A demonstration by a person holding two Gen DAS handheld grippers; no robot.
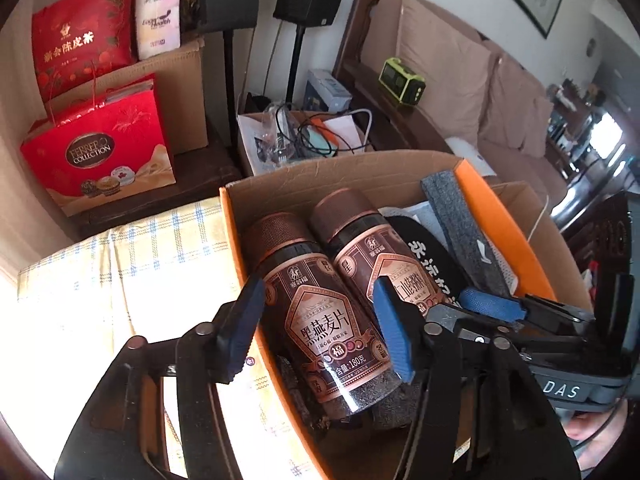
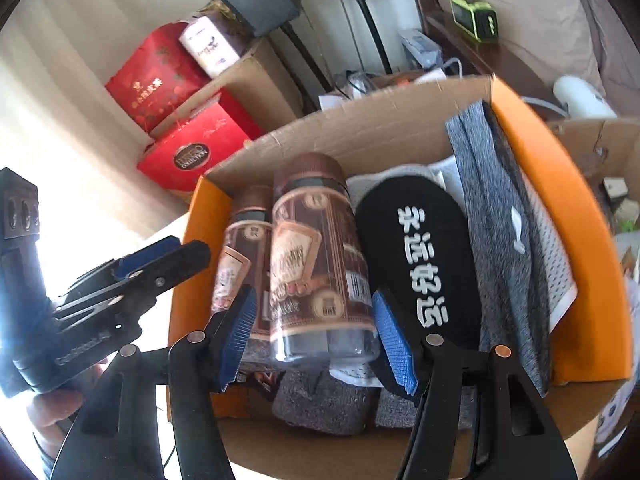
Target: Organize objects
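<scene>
we've got two brown jars (image 1: 320, 312) lying side by side in the orange box (image 1: 500, 220), next to a black insole (image 2: 424, 264) | left gripper (image 1: 320, 320) half open over the left jar, not touching | right gripper (image 2: 316, 340) straddling the other jar (image 2: 316, 264), can't tell if it's pinching
</scene>
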